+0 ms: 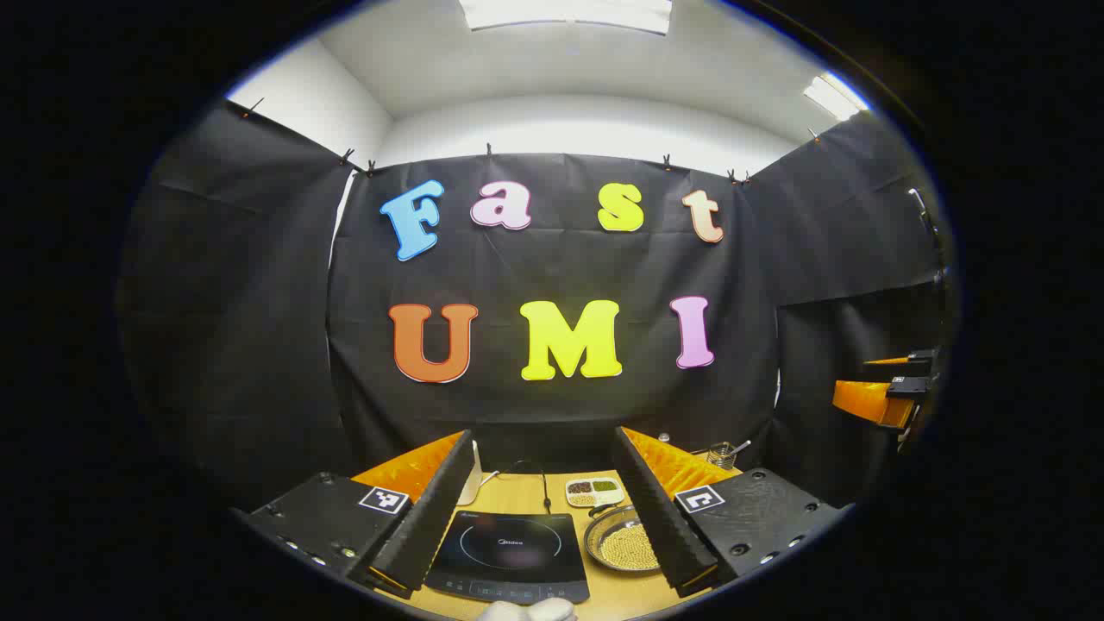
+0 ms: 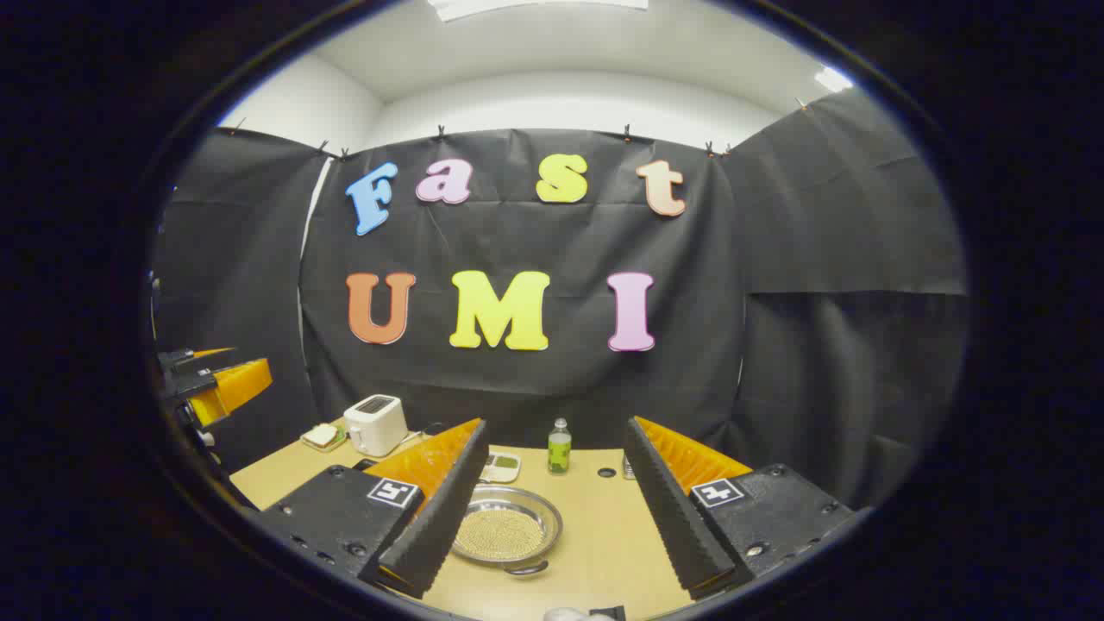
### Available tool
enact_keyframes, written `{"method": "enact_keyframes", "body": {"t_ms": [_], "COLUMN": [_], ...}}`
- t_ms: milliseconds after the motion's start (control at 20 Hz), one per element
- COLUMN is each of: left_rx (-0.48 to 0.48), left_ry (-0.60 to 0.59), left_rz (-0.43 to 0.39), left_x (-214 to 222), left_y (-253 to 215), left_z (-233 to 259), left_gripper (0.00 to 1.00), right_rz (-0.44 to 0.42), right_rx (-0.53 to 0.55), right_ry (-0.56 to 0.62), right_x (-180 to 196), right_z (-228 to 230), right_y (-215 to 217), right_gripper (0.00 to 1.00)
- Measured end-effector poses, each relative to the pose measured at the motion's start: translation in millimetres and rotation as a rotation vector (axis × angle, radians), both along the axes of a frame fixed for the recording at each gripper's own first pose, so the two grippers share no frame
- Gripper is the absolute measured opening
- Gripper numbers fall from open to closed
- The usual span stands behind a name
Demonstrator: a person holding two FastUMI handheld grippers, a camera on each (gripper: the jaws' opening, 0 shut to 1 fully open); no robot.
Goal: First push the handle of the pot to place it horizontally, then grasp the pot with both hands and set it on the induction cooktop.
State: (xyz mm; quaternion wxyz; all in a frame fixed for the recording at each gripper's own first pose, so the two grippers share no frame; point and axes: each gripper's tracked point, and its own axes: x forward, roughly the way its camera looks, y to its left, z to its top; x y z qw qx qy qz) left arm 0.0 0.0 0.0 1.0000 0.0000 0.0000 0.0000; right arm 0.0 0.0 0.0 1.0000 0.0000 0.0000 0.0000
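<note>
With both the left claw (image 1: 545, 509) and right claw (image 2: 552, 504) held open, the pot (image 2: 507, 533) could be skidded off the counter (image 2: 604, 535) if its handle (image 2: 526, 568) is pushed hard.

The pot (image 2: 507, 528) is a shallow, round metal pan with a wide silver rim, and its inside is covered with small yellowish beads. It sits flat on the table, low and left of centre in the right gripper view, its short dark handle (image 2: 525, 568) pointing toward the bottom of the frame. The induction cooktop (image 1: 511, 555) is a flat black slab with a thin ring on its glass, lying at bottom centre of the left gripper view, the pot (image 1: 624, 541) just beside its right edge.
</note>
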Motion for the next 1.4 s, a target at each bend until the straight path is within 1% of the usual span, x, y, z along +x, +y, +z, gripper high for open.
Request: {"method": "enact_keyframes", "body": {"t_ms": [150, 200, 300, 350, 450, 500, 550, 600, 650, 750, 800, 850, 1050, 1150, 1250, 1300, 1350, 1400], "left_rx": [0.007, 0.008, 0.009, 0.01, 0.012, 0.012, 0.013, 0.017, 0.019, 0.016, 0.012, 0.012, 0.017, 0.018, 0.017, 0.016, 0.017, 0.019], "left_ry": [-0.005, -0.009, -0.012, -0.009, -0.004, -0.005, -0.006, -0.007, -0.008, -0.006, -0.005, -0.006, -0.003, -0.004, 0.002, 0.004, 0.004, 0.006], "left_rz": [0.008, 0.009, 0.02, 0.023, 0.033, 0.031, 0.03, 0.03, 0.032, 0.03, 0.024, 0.019, 0.021, 0.025, 0.025, 0.024, 0.023, 0.024], "left_x": [-1.2, -0.4, -0.9, -1.8, -2.5, -1.7, -1.3, -0.8, -0.4, 0.4, 1.0, 1.3, 2.9, 4.1, 5.1, 5.7, 6.3, 6.0], "left_y": [1.8, 1.9, 3.4, 3.1, 4.0, 2.8, 2.7, 2.1, 1.6, -1.4, -5.2, -6.4, -5.3, -3.5, -2.1, -1.9, -1.4, -0.6], "left_z": [0.2, 0.7, -0.3, -1.3, -3.9, -3.9, -4.3, -4.1, -4.7, -6.5, -6.6, -5.2, -3.7, -4.8, -5.8, -6.3, -5.6, -6.9], "left_gripper": [0.96, 0.96, 0.96, 0.96, 0.96, 0.96, 0.96, 0.96, 0.96, 0.96, 0.96, 0.96, 0.96, 0.96, 0.96, 0.96, 0.96, 0.96], "right_rz": [0.004, 0.004, -0.006, -0.005, -0.006, -0.013, -0.017, -0.014, -0.01, -0.011, -0.012, -0.01, -0.002, 0.018, 0.035, 0.039, 0.032, 0.034], "right_rx": [0.017, 0.019, 0.022, 0.021, 0.014, 0.012, 0.012, 0.014, 0.009, -0.008, -0.009, -0.004, 0.007, 0.015, 0.021, 0.022, 0.027, 0.028], "right_ry": [0.008, 0.011, 0.005, 0.008, 0.018, 0.019, 0.018, 0.022, 0.026, 0.035, 0.037, 0.037, 0.039, 0.034, 0.04, 0.043, 0.041, 0.041], "right_x": [3.2, 2.2, 3.8, 4.0, 3.9, 5.3, 5.4, 6.1, 6.8, 10.8, 13.1, 14.5, 20.5, 21.6, 22.3, 23.7, 24.0, 24.4], "right_z": [-2.0, -2.5, -1.9, -3.2, -6.6, -6.9, -7.1, -8.2, -9.0, -11.3, -11.3, -11.3, -9.7, -6.8, -8.8, -9.4, -8.0, -8.3], "right_y": [0.5, -0.3, -5.3, -6.1, -8.7, -12.1, -14.5, -14.3, -15.1, -19.6, -20.2, -20.3, -18.9, -11.9, -7.2, -5.3, -6.6, -4.6], "right_gripper": [0.98, 1.0, 1.0, 0.98, 0.98, 1.0, 0.98, 1.0, 0.98, 0.98, 1.0, 0.98, 0.98, 0.99, 0.7, 0.65, 0.5, 0.38]}}
